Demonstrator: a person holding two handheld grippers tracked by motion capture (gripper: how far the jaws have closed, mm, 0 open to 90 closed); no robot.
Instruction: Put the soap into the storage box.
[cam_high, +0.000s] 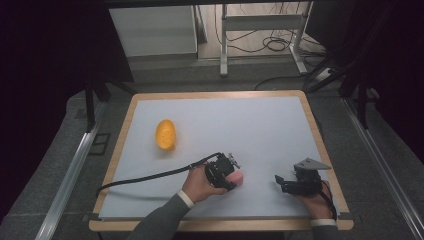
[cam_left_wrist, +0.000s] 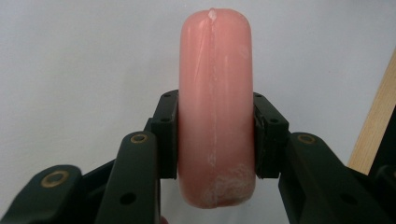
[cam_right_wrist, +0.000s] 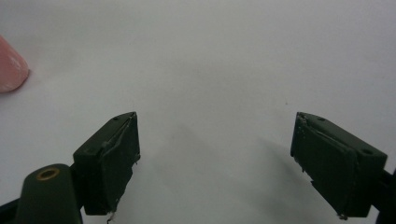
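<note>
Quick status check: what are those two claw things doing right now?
Left gripper clamped on pink sausage. Right gripper open, empty. Yellow fruit far off, nothing in the way.

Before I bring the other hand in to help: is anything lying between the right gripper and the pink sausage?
Nothing visible. The left gripper is shut on the pink sausage, and the right gripper stands open beside it, with bare white table between them. The yellow fruit lies off to the far left.

Grey carpet floor (cam_high: 60, 165) surrounds the desk (cam_high: 210, 95); beyond its far edge stand a white cabinet (cam_high: 152, 30) and a metal frame (cam_high: 260, 22); cables (cam_high: 272, 45) lie tangled beneath it.
</note>
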